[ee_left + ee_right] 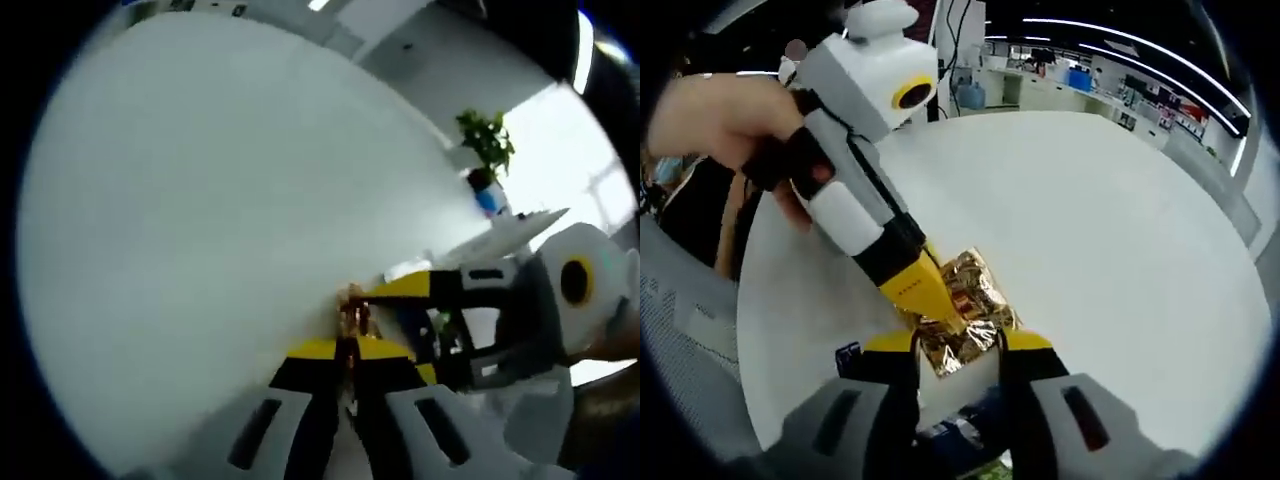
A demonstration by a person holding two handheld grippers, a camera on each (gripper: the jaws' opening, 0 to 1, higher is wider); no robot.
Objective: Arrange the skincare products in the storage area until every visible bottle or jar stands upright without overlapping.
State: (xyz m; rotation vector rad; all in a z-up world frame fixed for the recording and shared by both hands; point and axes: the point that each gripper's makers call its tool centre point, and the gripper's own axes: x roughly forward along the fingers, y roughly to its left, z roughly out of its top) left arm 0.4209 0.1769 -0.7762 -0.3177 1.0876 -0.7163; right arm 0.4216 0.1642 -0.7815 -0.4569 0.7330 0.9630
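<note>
Pinching one gold foil packet (962, 308) from both sides, your left gripper (930, 300) and right gripper (958, 350) are each clamped on it above the white table (1110, 230).

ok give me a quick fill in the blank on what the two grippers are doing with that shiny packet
1. The crinkled packet between the grippers is ____ in colour.
2. It lies on a table whose top is ____.
3. In the right gripper view, the left gripper comes in from the ____ side.
4. Behind the table in the left gripper view stands a green ____.

Missing words: gold; white; left; plant
</note>
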